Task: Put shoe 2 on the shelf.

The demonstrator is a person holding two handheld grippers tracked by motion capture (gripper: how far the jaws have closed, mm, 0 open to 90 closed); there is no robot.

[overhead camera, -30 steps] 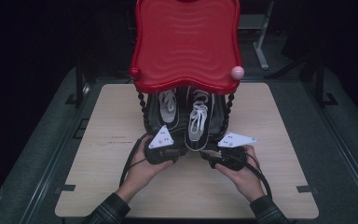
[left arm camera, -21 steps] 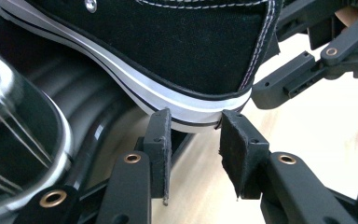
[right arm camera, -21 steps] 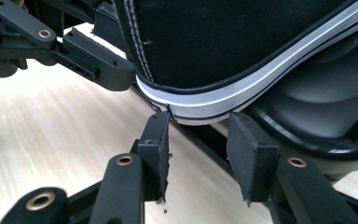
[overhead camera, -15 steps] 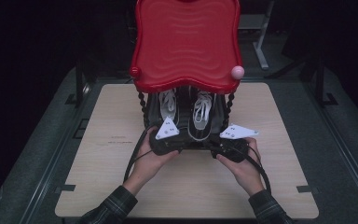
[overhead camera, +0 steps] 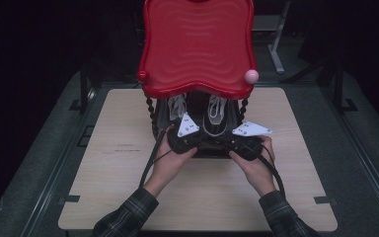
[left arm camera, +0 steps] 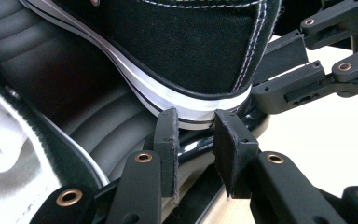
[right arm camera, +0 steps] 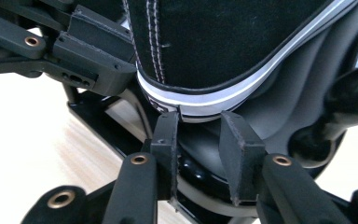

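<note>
Both grippers have pushed forward under the red wavy-topped rack (overhead camera: pixel 199 47); left gripper (left arm camera: pixel 196 128) and right gripper (right arm camera: pixel 199 128), fingers parted, now straddle the black canvas sneaker's (left arm camera: pixel 186 42) heel on the lower shelf, ready to clamp.

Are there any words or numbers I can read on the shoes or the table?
Nothing readable.
Table: a faint dark printed line at its left, too small to read.
Shoe: stitching and a striped sole, no letters showing.
Red shelf: only wavy ridges.
</note>
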